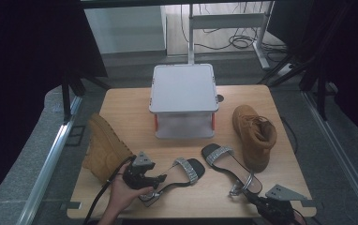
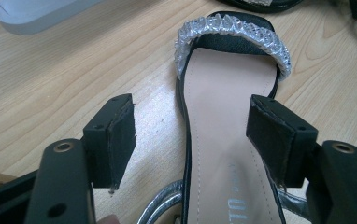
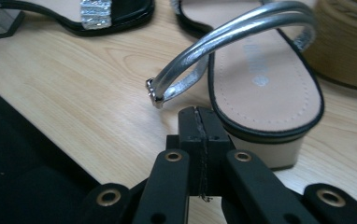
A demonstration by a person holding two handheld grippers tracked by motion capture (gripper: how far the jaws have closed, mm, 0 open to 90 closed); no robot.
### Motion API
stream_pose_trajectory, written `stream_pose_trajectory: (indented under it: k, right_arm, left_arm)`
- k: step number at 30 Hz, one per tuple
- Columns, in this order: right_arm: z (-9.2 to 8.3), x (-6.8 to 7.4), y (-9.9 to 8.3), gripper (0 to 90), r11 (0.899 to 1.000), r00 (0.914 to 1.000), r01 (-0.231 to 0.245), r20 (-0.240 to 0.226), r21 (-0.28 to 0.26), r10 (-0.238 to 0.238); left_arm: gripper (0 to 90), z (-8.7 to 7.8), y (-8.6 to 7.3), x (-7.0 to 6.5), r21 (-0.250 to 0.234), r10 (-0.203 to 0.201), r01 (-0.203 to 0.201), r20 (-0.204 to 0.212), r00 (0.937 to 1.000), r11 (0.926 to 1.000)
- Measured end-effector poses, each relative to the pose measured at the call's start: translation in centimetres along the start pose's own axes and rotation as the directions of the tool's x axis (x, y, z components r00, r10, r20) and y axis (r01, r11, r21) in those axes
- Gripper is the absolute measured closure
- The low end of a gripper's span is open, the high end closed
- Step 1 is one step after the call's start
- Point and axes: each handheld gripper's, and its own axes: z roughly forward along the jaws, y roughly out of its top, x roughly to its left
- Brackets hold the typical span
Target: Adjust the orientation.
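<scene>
my grippers at the two sandals, front of the table
left gripper (image 2: 190,135) spread over the left sandal (image 2: 228,140); right gripper (image 3: 199,126) pressed together, empty, beside the right sandal's (image 3: 265,79) heel

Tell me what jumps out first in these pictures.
Two sparkly black sandals lie side by side at the table's front: the left sandal sits between the open fingers of the left gripper, while the right gripper, shut on nothing, points at the heel of the right sandal. A tan boot flanks each side, the left boot tipped over, the right boot upright, with a grey stand behind.
</scene>
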Motion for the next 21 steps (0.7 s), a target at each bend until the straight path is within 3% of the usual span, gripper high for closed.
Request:
stream_pose_trajectory:
  k: [21]
  right_arm:
    - [-0.8,-1.8,-0.5,89.2,0.999,0.9985,-0.040,0.036,-0.015,0.041]
  left_arm:
    - [32.8,0.0,0.0,0.0,0.007,0.006,-0.006,-0.002,1.0000,1.0000]
